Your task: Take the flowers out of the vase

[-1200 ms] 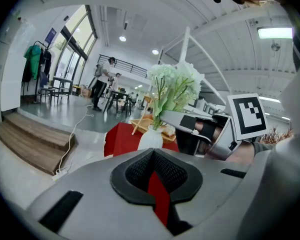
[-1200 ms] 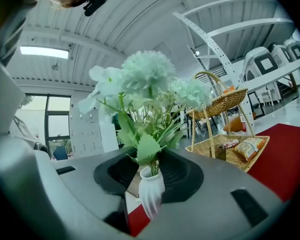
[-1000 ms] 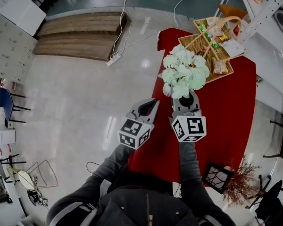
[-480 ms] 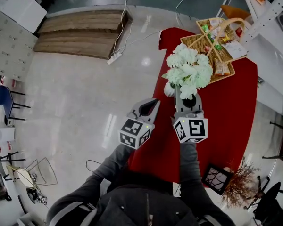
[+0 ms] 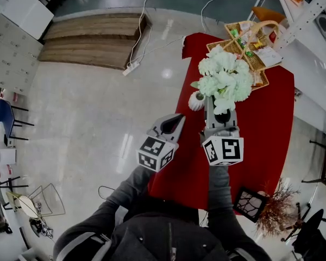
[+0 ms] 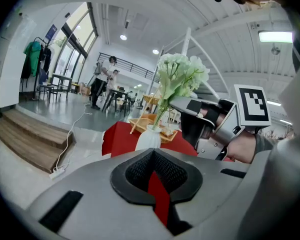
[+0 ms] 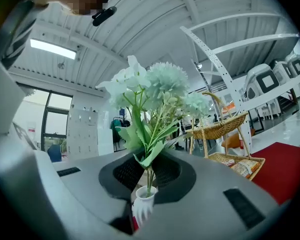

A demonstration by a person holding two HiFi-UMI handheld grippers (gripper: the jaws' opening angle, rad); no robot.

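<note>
I have the flowers (image 5: 224,79) in hand but not out yet. My right tool (image 5: 214,109) is clamped on the stems just under the heads, and the right gripper view shows those stems still running down into the mouth of the white vase (image 5: 196,100). The vase stands on the red table (image 5: 263,135), a little above the middle of the head view. I judge the grasp done and the pull only begun. What is left is to raise the bunch until the stem ends clear the neck, then carry it aside. My left tool (image 5: 176,118) hangs to the lower left of the vase with its jaws together on nothing, near the vase but not touching it, so nothing steadies the vase. Against the frame from a second ago, the flower heads have slid toward the upper right of the head view, closer to the wicker basket (image 5: 244,42). The vase, then hidden beneath them, now shows at their lower left edge. The right tool has followed the flowers up the frame, while the left tool sits where it was.
</note>
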